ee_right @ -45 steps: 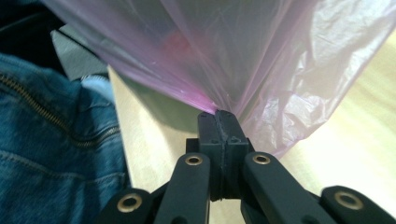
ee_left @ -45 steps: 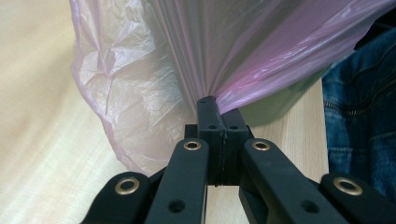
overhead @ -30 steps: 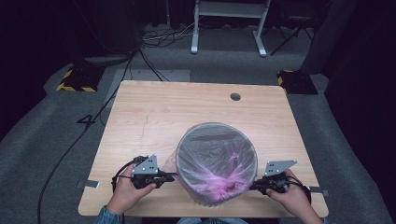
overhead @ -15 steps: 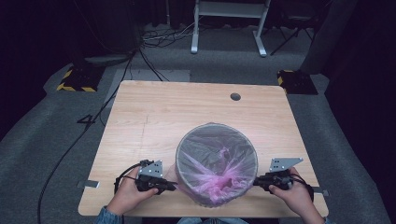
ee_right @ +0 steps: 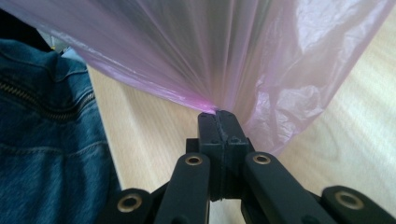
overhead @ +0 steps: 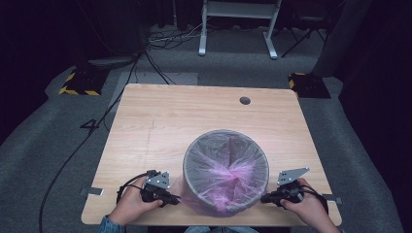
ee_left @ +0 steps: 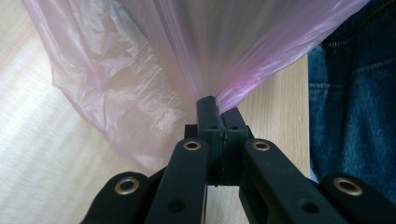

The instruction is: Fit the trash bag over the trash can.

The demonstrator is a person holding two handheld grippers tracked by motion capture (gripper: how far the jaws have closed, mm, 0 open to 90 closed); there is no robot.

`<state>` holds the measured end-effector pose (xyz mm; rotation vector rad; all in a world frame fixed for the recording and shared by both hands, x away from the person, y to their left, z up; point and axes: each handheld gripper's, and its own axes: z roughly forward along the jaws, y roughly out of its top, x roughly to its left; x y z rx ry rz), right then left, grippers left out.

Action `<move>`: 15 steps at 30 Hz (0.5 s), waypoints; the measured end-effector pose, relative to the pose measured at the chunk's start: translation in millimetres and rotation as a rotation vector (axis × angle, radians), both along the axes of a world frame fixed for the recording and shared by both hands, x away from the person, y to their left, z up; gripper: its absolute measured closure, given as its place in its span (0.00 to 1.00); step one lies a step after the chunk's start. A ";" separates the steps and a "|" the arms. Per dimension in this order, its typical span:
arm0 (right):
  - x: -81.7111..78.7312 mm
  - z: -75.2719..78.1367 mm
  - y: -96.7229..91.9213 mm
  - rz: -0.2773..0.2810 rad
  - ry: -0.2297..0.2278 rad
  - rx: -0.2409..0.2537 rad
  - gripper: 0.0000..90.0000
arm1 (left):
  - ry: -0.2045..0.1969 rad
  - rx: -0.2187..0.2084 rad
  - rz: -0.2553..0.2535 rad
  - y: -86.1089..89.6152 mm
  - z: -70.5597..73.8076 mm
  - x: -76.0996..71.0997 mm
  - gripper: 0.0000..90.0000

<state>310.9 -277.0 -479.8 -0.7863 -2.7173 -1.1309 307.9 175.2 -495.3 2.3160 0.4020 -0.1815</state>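
Reaching in from the near edge of the table (overhead: 145, 116), both hands are lying low beside the bin (overhead: 226, 170) — the left gripper (overhead: 174, 198) and right gripper (overhead: 265, 198) each pinching the pink bag (ee_left: 140, 70) tight between closed jaws, on opposite sides.

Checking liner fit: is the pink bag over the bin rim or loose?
Over the rim: the bag lines the bin and drapes outside, both grippers pinching it.
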 end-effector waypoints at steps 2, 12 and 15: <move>-2.4 -1.5 -4.3 -0.001 0.023 -0.014 1.00 | 0.000 -0.010 -0.007 2.4 2.1 -1.8 1.00; -18.6 9.9 -26.6 -0.031 -0.037 0.052 0.46 | -0.079 -0.222 0.024 30.6 27.0 -16.2 0.42; -22.7 25.7 -29.0 -0.028 -0.111 0.099 0.31 | -0.139 -0.244 0.061 34.1 41.6 -18.8 0.34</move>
